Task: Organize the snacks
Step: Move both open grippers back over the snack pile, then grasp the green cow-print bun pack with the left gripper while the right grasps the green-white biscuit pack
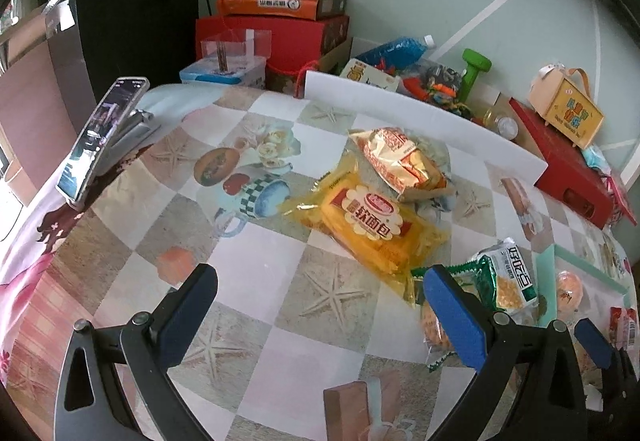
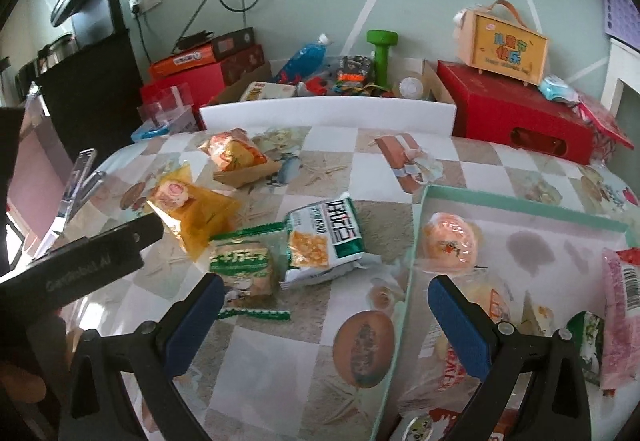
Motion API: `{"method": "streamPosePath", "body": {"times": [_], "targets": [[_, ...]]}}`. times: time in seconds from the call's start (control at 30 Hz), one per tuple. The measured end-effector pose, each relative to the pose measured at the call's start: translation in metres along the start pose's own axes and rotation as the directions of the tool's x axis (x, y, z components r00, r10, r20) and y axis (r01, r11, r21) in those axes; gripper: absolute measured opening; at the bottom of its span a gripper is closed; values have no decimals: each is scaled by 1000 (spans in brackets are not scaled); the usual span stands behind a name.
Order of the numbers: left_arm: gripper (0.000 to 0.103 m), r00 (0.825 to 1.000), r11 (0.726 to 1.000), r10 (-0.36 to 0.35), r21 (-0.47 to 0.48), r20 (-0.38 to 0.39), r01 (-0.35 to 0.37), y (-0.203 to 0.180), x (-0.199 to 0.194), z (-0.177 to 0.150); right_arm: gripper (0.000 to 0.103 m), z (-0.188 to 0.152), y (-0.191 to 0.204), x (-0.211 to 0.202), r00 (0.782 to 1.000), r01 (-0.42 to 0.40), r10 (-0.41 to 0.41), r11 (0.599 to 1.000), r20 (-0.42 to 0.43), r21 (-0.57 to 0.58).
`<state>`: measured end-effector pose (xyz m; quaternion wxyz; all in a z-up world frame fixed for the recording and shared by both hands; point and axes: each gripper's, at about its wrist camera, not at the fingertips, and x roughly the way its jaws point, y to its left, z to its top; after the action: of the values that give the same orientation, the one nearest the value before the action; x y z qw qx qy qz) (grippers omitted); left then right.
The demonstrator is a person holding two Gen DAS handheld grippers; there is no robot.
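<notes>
The right tool (image 2: 322,315) hangs wide apart and empty above the checked worktop (image 2: 280,353), between a green-and-white snack packet (image 2: 326,241) and a mint-rimmed tray (image 2: 520,203) holding wrapped snacks.

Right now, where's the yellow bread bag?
The yellow bread bag lies mid-table in the left wrist view, just in front of the orange snack bag and left of the green-and-white packets.
</notes>
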<state>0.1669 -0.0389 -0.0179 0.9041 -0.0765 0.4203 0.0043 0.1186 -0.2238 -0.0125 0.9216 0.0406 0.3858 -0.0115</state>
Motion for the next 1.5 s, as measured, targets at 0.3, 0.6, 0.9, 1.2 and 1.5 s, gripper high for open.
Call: {"method": "streamPosePath", "body": {"times": [0.3, 0.6, 0.9, 1.2, 1.5], "targets": [[102, 999, 999, -30, -35, -35, 28, -1, 4, -1, 102, 17, -5, -3, 1000, -18, 18, 1000, -5, -20], [102, 994, 996, -88, 12, -65, 89, -21, 10, -6, 76, 37, -22, 7, 995, -77, 76, 997, -60, -13], [89, 984, 988, -130, 67, -121, 138, -40, 21, -13, 60, 48, -29, 27, 982, -146, 143, 989, -123, -11], [89, 977, 975, -154, 135, -149, 174, -65, 30, -20, 61, 59, -16, 47, 964, -196, 181, 979, -193, -61], [89, 980, 972, -121, 183, -157, 149, -78, 42, -24, 61, 50, -12, 70, 950, -172, 150, 983, -273, -58]]}}
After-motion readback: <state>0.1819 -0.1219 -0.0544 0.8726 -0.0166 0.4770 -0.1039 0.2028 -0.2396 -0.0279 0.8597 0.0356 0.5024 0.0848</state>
